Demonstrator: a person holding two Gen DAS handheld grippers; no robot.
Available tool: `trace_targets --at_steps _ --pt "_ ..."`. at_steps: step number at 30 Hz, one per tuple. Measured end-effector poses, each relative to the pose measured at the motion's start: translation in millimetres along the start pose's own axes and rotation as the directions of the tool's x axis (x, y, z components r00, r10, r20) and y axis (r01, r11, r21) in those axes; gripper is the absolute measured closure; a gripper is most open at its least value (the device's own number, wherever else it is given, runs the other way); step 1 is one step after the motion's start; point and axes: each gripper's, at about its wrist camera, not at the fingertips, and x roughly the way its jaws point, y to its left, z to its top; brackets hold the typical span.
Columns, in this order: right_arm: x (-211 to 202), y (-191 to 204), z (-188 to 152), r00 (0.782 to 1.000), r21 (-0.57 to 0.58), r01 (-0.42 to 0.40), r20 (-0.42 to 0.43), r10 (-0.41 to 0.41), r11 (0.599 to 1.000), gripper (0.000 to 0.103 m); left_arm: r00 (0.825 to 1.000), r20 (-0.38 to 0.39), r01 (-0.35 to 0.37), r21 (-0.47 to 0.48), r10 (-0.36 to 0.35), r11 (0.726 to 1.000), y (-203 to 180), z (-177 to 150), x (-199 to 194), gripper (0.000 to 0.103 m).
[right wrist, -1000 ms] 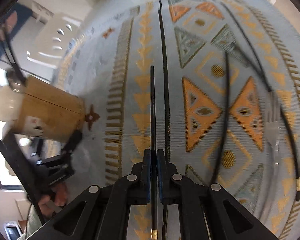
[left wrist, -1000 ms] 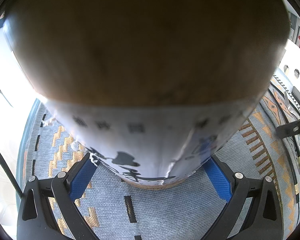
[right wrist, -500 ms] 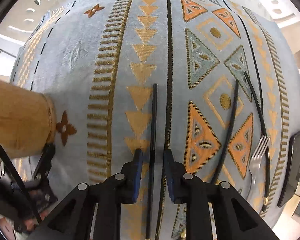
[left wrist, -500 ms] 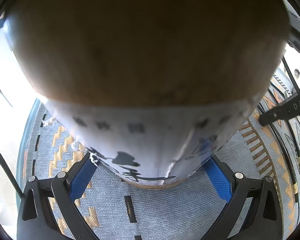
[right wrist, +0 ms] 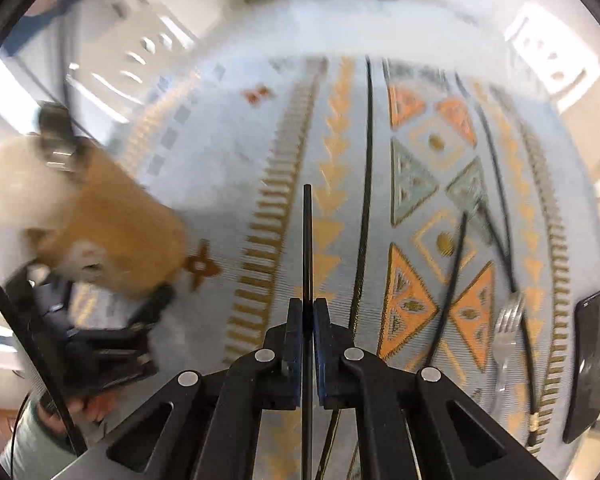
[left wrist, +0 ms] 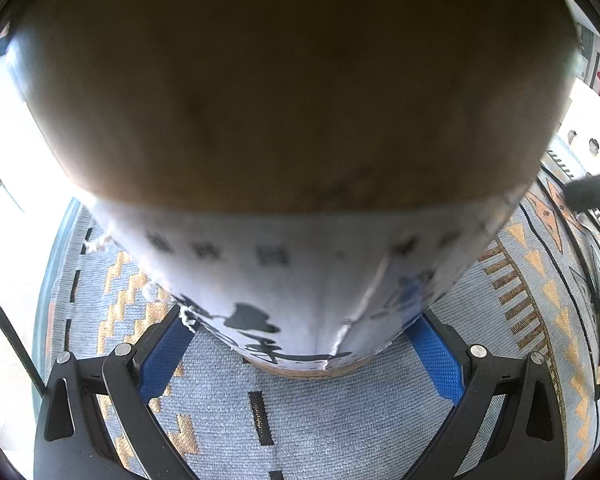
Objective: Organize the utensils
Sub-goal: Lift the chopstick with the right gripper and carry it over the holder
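Above the patterned cloth, the right gripper [right wrist: 307, 312] tilts steeply down, its jaws just closed and pinching a black chopstick [right wrist: 307, 240]; left gripper [left wrist: 300, 344] angles down, jaws clamped round the wooden holder [left wrist: 292, 120] on the table

Open cloth in the middle, clutter on both sides

Between the wooden holder [right wrist: 100, 232] at left and the utensils at right, the patterned tablecloth [right wrist: 228, 184] lies bare, wide enough to pass. To the right lie a fork [right wrist: 508, 320], black chopsticks [right wrist: 452, 280] and a dark phone [right wrist: 590, 360] near the edge.
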Motion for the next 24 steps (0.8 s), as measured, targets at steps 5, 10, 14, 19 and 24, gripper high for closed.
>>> trace_targets --at_steps 5,10,14,19,24 --pt "-57.2 6.2 -12.0 0.992 0.009 -0.018 0.125 0.017 1.0 0.098 1.0 0.0 0.0 0.0 0.0 1.0 -0.1 0.1 -0.2 0.001" --pt "-101.4 17.4 -10.7 0.963 -0.025 0.0 0.268 0.006 1.0 0.098 1.0 0.0 -0.001 0.0 0.001 1.0 0.0 0.0 0.0 0.001" --pt "-137.0 36.2 5.8 0.919 -0.057 0.019 0.393 0.005 0.998 0.098 1.0 0.0 -0.001 0.0 0.001 1.0 0.0 -0.1 0.0 0.001" --pt "-185.3 63.6 46.9 0.838 -0.094 -0.006 0.543 0.056 0.996 0.098 1.0 0.0 -0.001 0.0 0.001 1.0 -0.3 0.1 -0.5 0.001" --pt "-220.0 91.8 72.3 0.782 -0.134 -0.069 0.608 0.137 0.989 0.098 1.0 0.0 0.0 0.0 0.0 1.0 -0.3 0.0 -0.5 0.001"
